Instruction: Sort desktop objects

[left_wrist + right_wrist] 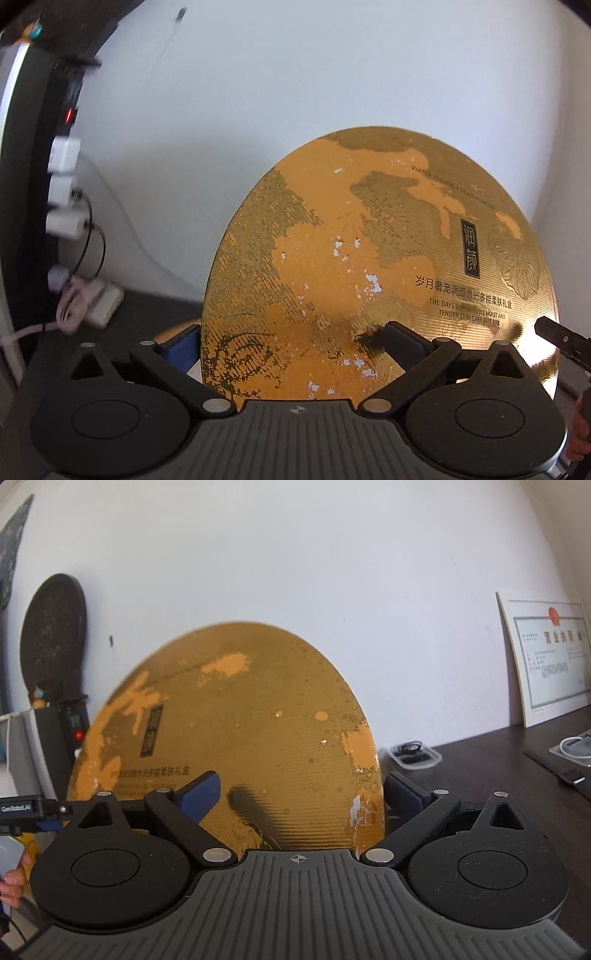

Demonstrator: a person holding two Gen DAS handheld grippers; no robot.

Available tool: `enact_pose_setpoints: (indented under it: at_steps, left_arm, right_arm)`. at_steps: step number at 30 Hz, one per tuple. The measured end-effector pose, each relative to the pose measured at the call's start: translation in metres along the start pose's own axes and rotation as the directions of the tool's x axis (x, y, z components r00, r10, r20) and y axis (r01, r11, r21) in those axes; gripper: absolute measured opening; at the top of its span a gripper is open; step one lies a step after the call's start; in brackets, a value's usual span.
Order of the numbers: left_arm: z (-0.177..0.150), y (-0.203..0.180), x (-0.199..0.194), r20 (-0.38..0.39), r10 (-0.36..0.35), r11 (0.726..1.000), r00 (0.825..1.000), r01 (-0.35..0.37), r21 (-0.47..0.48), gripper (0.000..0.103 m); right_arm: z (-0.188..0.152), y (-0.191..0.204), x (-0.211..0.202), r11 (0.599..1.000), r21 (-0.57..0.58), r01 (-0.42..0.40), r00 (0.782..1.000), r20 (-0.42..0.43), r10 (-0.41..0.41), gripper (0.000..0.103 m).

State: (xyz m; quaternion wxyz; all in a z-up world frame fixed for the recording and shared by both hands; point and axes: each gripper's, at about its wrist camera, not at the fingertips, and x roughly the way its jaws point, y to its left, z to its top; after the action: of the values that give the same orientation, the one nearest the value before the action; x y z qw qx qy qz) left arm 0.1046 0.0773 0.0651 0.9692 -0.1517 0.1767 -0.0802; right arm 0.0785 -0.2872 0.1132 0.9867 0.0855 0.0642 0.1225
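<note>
Left wrist view is filled by a round gold gift-box lid [369, 266] standing on edge before the white wall [295, 74], worn to orange in patches and printed "THE DAYS ... MOIST AND TENDER" under Chinese characters, with the left gripper [291, 339] pinching its near edge, one finger on each face. Right wrist view shows the right gripper [301, 794] clamped the same way on the lid's right rim. Left stands a black power strip [64, 147] with white plugs; far right, a framed licence [550, 657] leans on the wall above the dark desk [498, 760].
</note>
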Motion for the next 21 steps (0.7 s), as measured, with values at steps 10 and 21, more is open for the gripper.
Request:
enact_pose_setpoints:
  at_steps: [10,21]
  left_arm:
    - [-0.031,0.006,-0.012,-0.063,0.024,0.997,0.998,-0.029,-0.076,0.100]
    - [-0.062,-0.007,-0.016,-0.148,-0.041,0.989,0.988,0.018,-0.149,0.101]
  right_arm:
    - [-0.009,0.007,-0.002,0.998,-0.056,0.018,0.995,-0.097,-0.024,0.098]
    - [-0.016,0.009,-0.037,0.980,-0.155,0.125,0.975,-0.162,-0.150,0.098]
